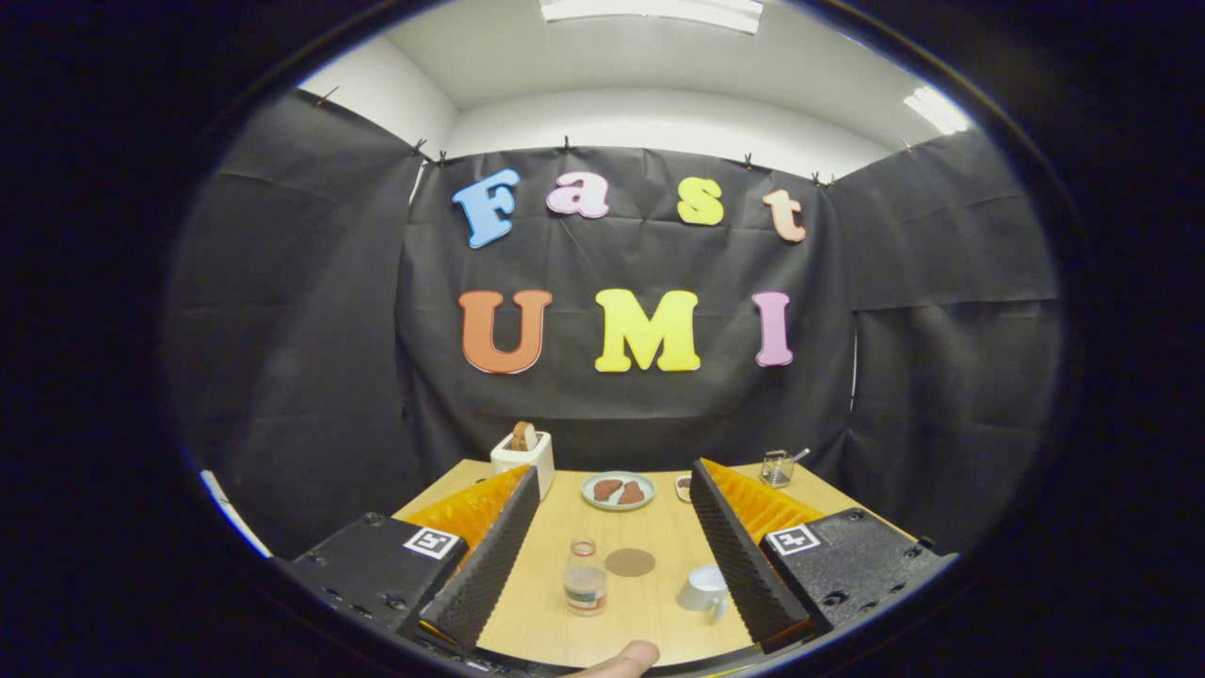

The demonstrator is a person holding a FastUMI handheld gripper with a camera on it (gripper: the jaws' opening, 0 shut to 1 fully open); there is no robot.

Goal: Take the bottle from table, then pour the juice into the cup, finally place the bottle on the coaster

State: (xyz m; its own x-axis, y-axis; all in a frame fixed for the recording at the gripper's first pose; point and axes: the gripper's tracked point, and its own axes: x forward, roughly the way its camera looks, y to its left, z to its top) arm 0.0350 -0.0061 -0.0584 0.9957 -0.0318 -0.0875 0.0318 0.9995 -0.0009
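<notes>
The gripper [612, 556] hangs above the near end of a wooden table [659, 537], its two fingers spread wide apart and holding nothing. Between them, on the tabletop, stands the bottle [585, 577] — small, clear, upright, with a label round its lower half and what looks like a pale red cap. It touches neither finger and sits a little nearer the left one.

Just beside the bottle, slightly farther off and to its right, lies the coaster [630, 562], a flat brown disc with nothing on it. The cup [704, 590], white, rests close against the right finger's inner face; part of it is hidden behind that finger, and whether it touches cannot be told.

Beyond the fingers, near the middle of the table, a pale plate [618, 503] carries two brownish pieces of food. To the plate's right a small dish [683, 487] peeks out beside the right finger. At the far left stands a white toaster [523, 454] with a slice sticking out of its top, and at the far right a small glass jug [777, 467] — its contents are too small to make out.

A fingertip [617, 659] shows at the near edge, between the fingers' bases.
</notes>
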